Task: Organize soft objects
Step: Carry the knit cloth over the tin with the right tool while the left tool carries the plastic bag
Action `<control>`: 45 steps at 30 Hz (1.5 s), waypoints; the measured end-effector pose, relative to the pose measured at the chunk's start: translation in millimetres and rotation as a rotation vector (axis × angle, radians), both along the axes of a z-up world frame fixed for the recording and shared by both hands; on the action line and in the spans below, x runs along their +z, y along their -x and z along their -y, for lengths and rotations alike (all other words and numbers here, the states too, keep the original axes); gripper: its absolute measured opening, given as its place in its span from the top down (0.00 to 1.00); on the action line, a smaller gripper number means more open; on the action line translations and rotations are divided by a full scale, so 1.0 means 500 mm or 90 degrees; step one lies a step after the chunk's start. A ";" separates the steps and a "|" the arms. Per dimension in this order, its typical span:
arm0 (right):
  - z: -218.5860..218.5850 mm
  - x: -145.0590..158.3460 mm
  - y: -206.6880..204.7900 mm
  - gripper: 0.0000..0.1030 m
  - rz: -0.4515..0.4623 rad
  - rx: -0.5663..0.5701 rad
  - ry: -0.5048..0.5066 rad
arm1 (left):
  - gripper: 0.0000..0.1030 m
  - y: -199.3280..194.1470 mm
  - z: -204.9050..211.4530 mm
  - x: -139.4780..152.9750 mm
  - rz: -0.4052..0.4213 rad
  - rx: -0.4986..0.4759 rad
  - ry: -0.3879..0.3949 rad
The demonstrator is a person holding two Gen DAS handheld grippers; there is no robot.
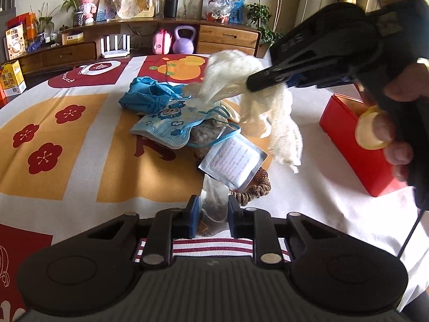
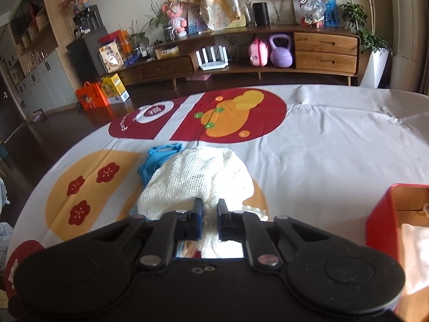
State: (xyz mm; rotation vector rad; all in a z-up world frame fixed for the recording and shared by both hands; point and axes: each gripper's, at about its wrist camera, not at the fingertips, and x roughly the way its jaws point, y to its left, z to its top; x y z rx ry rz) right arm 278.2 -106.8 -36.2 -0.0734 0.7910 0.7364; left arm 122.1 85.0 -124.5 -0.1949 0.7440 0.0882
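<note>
A patterned tablecloth (image 1: 80,139) fills most of both views, with a red box (image 1: 346,134) at the right edge of each frame and a heap of soft things at centre: a blue cloth (image 1: 142,96), a printed face mask (image 1: 171,123), a foil sachet (image 1: 233,161) and a brown scrunchie (image 1: 254,187). In the upper right of the left wrist view, the right gripper (image 1: 250,81) has its jaws closed on a cream mesh cloth (image 1: 236,80), which hangs above the heap. At bottom centre the left gripper (image 1: 213,212) is narrowed onto a clear pouch (image 1: 213,201), fingers touching its sides.
</note>
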 end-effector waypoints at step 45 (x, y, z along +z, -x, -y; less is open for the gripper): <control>0.457 0.113 0.000 0.91 0.069 -0.223 -0.103 | 0.89 -0.107 0.282 0.201 0.094 -0.185 -0.017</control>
